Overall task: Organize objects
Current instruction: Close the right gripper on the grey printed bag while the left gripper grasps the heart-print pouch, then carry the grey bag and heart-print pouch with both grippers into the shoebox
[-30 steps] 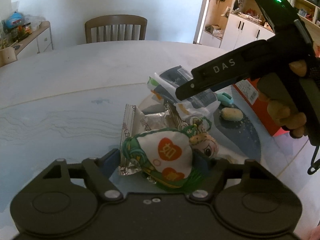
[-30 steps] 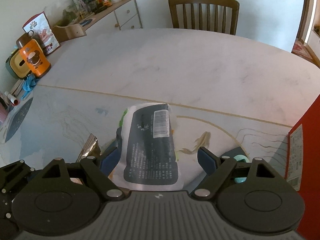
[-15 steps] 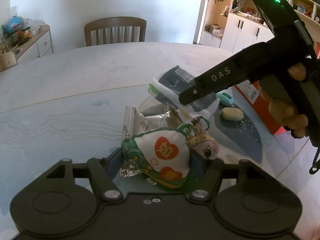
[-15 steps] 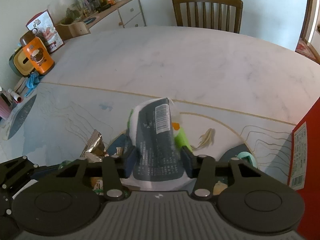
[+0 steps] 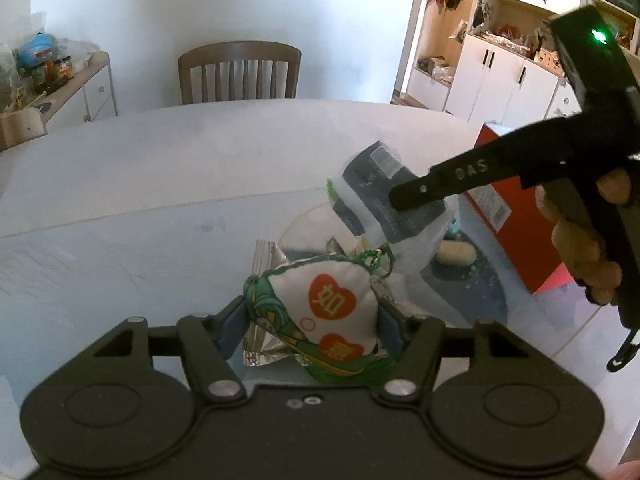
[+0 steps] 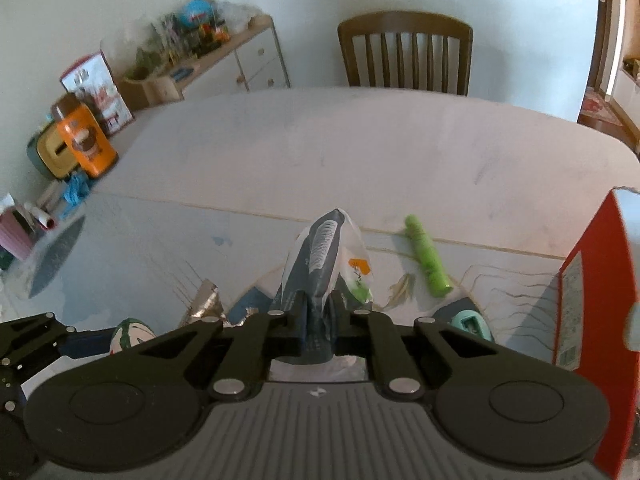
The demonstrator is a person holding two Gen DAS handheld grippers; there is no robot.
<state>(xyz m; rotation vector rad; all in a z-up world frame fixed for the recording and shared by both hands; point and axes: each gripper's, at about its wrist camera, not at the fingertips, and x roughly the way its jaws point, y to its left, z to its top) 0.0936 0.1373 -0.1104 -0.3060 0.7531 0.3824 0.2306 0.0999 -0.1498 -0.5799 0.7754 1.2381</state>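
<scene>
Here, a pale round table (image 6: 360, 148) is filling both views, with a wooden chair (image 6: 404, 52) standing at its far edge and a red box (image 6: 592, 292) sitting at its right side. Near the middle, a plastic packet (image 6: 320, 264) with a dark printed panel is being pinched upright by the right gripper (image 6: 319, 322), whose jaws are closing narrowly on its lower end. Just left of it, the left gripper (image 5: 312, 320) is squeezing a small stuffed pouch (image 5: 320, 308) with orange hearts between its blue pads, over a crumpled foil wrapper (image 5: 260, 344). Beside the packet, a green tube (image 6: 426, 256) is lying on the table, and a teal item (image 6: 472, 322) is peeking out near the box
</scene>
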